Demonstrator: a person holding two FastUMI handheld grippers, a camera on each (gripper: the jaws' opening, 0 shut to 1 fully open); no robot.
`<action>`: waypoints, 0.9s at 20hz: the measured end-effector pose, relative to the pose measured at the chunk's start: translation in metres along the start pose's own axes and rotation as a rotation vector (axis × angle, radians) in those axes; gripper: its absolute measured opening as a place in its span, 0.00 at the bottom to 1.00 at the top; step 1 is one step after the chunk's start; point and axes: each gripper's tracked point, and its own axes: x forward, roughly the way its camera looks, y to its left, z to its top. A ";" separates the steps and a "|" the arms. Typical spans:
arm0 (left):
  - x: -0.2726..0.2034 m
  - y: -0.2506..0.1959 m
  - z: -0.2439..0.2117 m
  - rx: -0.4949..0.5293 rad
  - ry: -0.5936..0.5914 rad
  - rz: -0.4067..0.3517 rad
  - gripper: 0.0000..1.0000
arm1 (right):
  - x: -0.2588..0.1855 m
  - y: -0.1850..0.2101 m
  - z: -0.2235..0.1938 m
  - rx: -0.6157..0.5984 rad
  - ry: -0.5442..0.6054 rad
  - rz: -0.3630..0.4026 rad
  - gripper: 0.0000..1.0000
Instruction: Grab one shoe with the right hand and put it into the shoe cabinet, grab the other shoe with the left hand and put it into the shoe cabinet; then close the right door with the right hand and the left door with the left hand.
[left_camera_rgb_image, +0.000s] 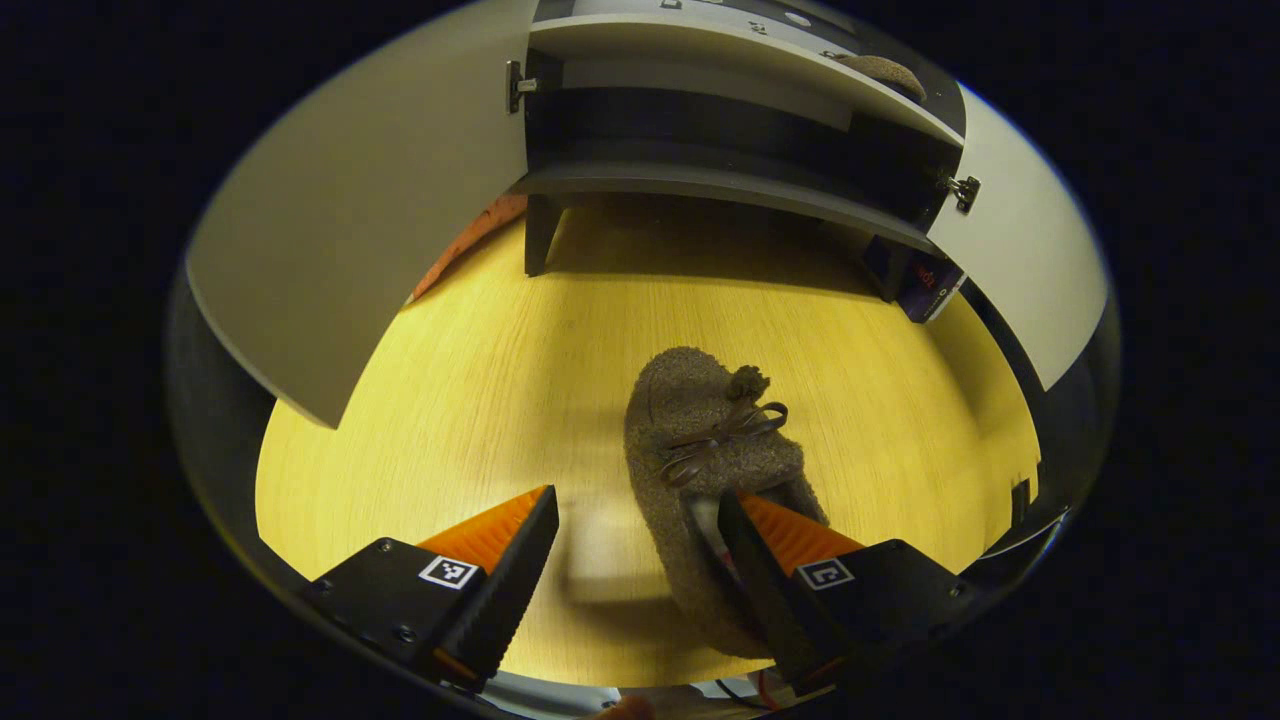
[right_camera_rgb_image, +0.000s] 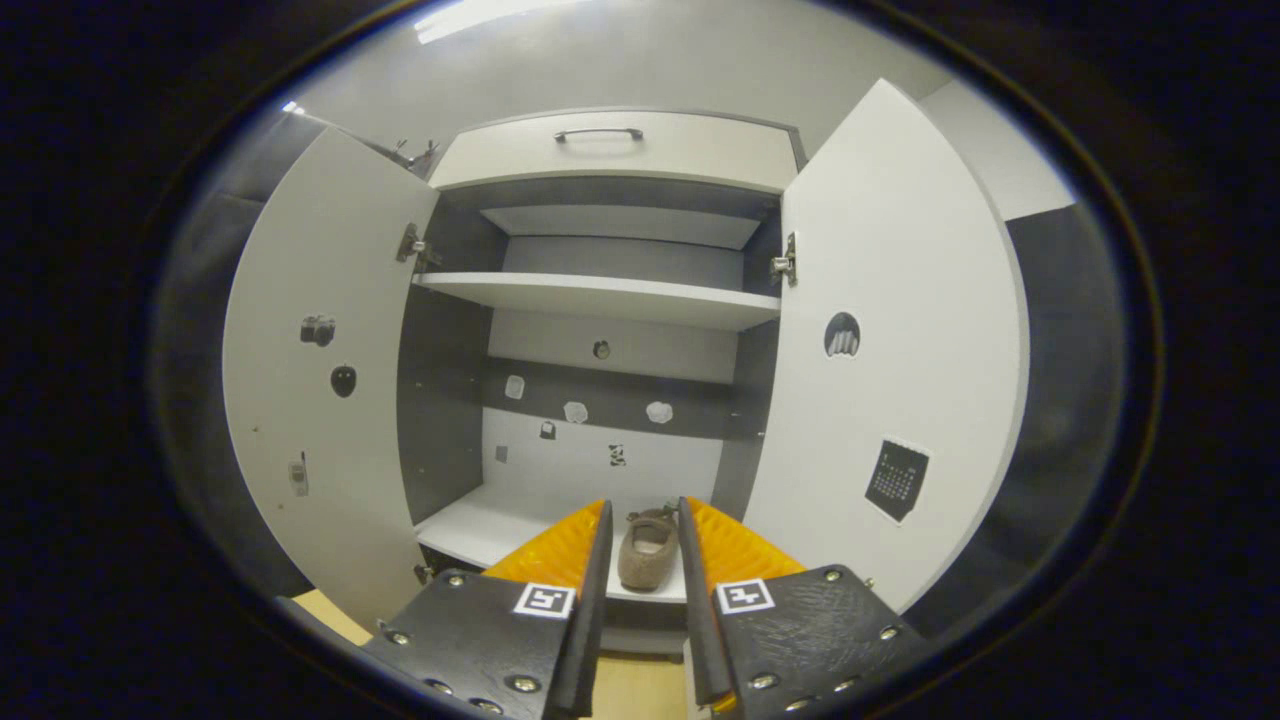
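A fuzzy brown slipper (left_camera_rgb_image: 700, 430) with a small bow lies on the wooden floor (left_camera_rgb_image: 480, 400) in the left gripper view, toe toward the shoe cabinet (left_camera_rgb_image: 720, 185). My left gripper (left_camera_rgb_image: 635, 500) is open over its heel end: one finger dips at the slipper's opening, the other stands on the floor side, left of it. A second brown slipper (left_camera_rgb_image: 885, 72) rests on a cabinet shelf. In the right gripper view that slipper (right_camera_rgb_image: 648, 548) sits on the bottom shelf (right_camera_rgb_image: 480, 525), beyond my right gripper (right_camera_rgb_image: 644, 505), which is open and holds nothing.
Both cabinet doors stand wide open: the left door (right_camera_rgb_image: 320, 420) and the right door (right_camera_rgb_image: 890, 380). A drawer with a handle (right_camera_rgb_image: 600, 145) tops the cabinet. A dark box (left_camera_rgb_image: 925, 285) sits on the floor by the cabinet's right leg.
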 end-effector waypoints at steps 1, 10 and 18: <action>0.008 0.002 -0.001 0.006 0.013 0.011 1.00 | -0.001 -0.001 -0.001 -0.004 0.005 -0.001 0.34; 0.030 -0.008 0.002 0.068 0.031 0.061 0.24 | -0.016 -0.004 -0.001 -0.038 0.009 0.012 0.37; -0.015 -0.014 0.078 0.106 -0.100 0.052 0.04 | -0.029 -0.006 0.010 0.000 -0.032 0.034 0.37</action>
